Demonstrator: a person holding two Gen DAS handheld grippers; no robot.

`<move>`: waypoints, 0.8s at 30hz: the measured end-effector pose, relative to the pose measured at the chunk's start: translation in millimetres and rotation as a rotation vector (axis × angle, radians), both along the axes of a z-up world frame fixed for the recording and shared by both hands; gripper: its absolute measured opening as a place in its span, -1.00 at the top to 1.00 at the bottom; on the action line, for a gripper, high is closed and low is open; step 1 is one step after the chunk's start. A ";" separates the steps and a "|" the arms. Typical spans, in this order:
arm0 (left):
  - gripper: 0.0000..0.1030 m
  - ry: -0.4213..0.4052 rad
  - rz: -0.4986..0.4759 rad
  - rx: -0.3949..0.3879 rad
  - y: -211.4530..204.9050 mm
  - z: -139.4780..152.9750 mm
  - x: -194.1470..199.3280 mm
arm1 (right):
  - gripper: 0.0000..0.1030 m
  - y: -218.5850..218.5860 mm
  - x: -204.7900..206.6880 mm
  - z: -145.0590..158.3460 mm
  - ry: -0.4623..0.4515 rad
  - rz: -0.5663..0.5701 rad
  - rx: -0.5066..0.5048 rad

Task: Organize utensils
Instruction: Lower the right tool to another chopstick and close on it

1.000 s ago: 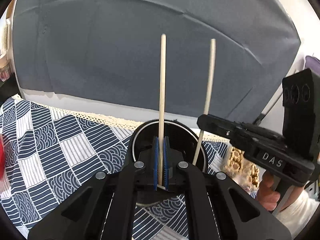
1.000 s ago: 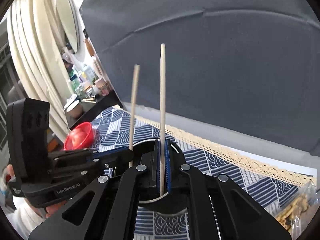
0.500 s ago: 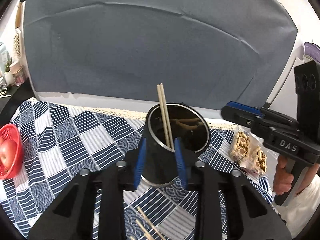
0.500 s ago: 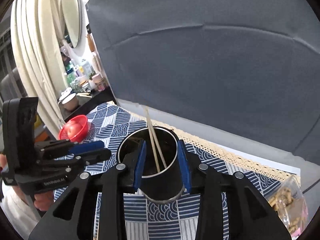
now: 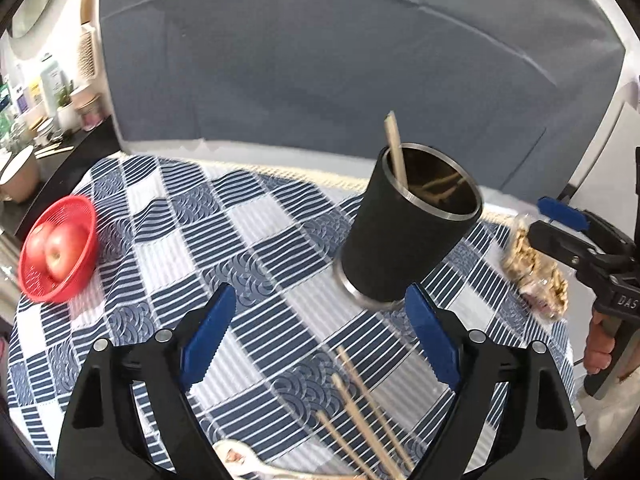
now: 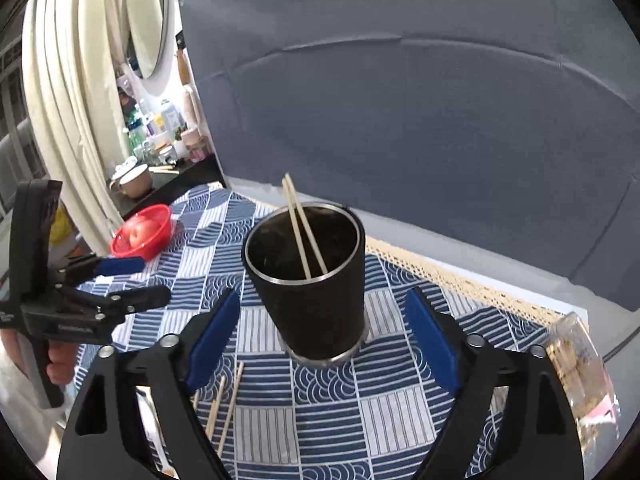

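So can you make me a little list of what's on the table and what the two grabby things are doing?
holder: black cup with a metal rim, upright on the checked cloth
inside holder: two chopsticks leaning against the rim
still on cloth: loose chopsticks near the camera
left tool: open, nothing between the pads, jaws have just been opening
right tool: open, nothing gripped, jaws have just been opening
red basket: two apples inside
snack bag: lying near the cloth's edge

My two wrist cameras looked steeply down from close range, left and right, both sharing the black cup.
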State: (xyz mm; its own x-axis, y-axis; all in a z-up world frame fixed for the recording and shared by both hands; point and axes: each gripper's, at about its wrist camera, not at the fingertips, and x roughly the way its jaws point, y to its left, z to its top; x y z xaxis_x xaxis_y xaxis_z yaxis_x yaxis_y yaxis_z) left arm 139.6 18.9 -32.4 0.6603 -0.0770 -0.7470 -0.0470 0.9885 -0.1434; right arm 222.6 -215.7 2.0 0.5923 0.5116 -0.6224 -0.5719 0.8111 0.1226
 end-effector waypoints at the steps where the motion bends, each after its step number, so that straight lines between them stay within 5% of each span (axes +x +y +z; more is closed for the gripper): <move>1: -0.73 0.012 0.004 0.002 1.6 -2.0 -2.0 | -0.65 1.0 -1.6 -3.8 0.010 0.001 -0.005; 24: -0.80 0.307 0.063 0.040 18.5 -92.6 -37.6 | -0.67 45.1 -31.2 -91.7 0.172 0.133 -0.187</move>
